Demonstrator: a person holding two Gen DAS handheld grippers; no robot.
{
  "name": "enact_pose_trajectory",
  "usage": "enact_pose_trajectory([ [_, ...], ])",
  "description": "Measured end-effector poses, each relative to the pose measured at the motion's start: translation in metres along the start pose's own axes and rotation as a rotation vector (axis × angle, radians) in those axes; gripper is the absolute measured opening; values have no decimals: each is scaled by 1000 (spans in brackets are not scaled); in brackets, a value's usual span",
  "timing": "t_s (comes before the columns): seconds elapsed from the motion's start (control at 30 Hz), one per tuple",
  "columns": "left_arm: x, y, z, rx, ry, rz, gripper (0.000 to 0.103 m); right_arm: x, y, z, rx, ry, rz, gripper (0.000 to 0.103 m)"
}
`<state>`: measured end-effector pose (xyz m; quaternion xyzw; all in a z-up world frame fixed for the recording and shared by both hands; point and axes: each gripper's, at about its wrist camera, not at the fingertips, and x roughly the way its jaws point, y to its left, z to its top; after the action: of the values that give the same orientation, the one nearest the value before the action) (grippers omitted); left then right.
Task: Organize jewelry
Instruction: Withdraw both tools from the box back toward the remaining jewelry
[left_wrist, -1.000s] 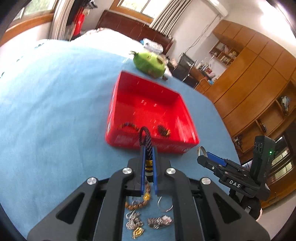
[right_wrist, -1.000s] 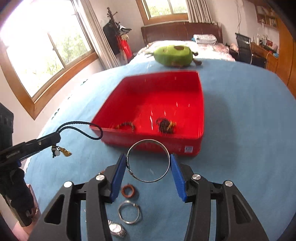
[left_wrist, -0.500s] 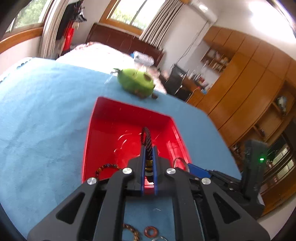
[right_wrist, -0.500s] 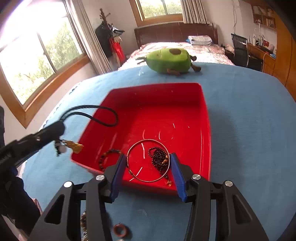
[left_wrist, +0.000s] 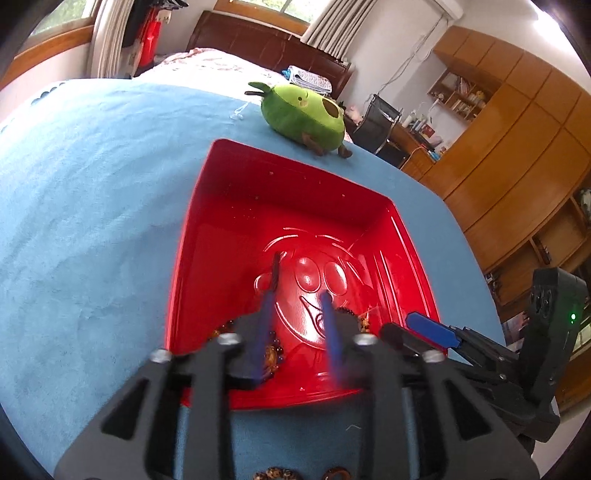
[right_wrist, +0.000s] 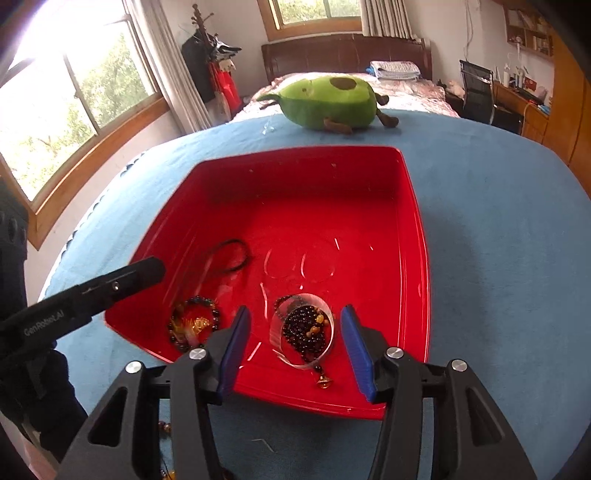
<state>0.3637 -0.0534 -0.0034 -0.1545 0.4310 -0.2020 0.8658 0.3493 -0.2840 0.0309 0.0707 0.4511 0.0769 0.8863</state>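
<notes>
A red tray (left_wrist: 192, 236) (right_wrist: 417, 229) lies on the blue cloth. My left gripper (left_wrist: 297, 306) (right_wrist: 147, 269) hangs over its near left part. Its jaws are opening, with nothing pressed between them. The black cord (left_wrist: 275, 271) (right_wrist: 231, 254) with its gold charm is loose and blurred, dropping into the tray. My right gripper (right_wrist: 295, 343) (left_wrist: 430, 326) is open over the tray's near edge. The thin silver bangle (right_wrist: 327, 314) is free of the pads, blurred, over a dark bead necklace (right_wrist: 306, 332). A beaded bracelet (right_wrist: 214, 314) lies at the near left.
A green avocado plush (left_wrist: 303, 118) (right_wrist: 328, 103) sits on the cloth beyond the tray. Loose beads (left_wrist: 275, 472) and a small ring (left_wrist: 336, 473) lie on the cloth before the tray. A bed, chair and wooden cupboards stand behind.
Both grippers moved forward from the loose jewelry to over the tray. The left jaws parted and let the black cord go. The bangle left the right pads and dropped into the tray.
</notes>
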Motion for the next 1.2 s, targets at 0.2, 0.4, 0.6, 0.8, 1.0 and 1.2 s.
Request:
enact_pose_trajectory([
  [0.2, -32, -13, -4, 33, -65, -6, 32, -24, 0, -1, 10, -43, 35, 51],
  [0.4, -55, -27, -12, 70, -77, 7, 33, -41, 4, -3, 11, -61, 58, 51],
  [0.6, -68, -29, -32, 113, -35, 90, 35, -51, 4, -14, 14, -44, 76, 51],
  [0.8, -75, -11, -70, 137, 57, 161, 43, -62, 7, -38, 5, -14, 85, 51],
  [1.0, -73, 5, -99, 116, 152, 168, 43, -64, 15, -66, -5, 42, 106, 51],
  [1.2, -69, 9, -114, 141, 190, 207, 43, -63, 19, -94, -3, 70, 129, 51],
])
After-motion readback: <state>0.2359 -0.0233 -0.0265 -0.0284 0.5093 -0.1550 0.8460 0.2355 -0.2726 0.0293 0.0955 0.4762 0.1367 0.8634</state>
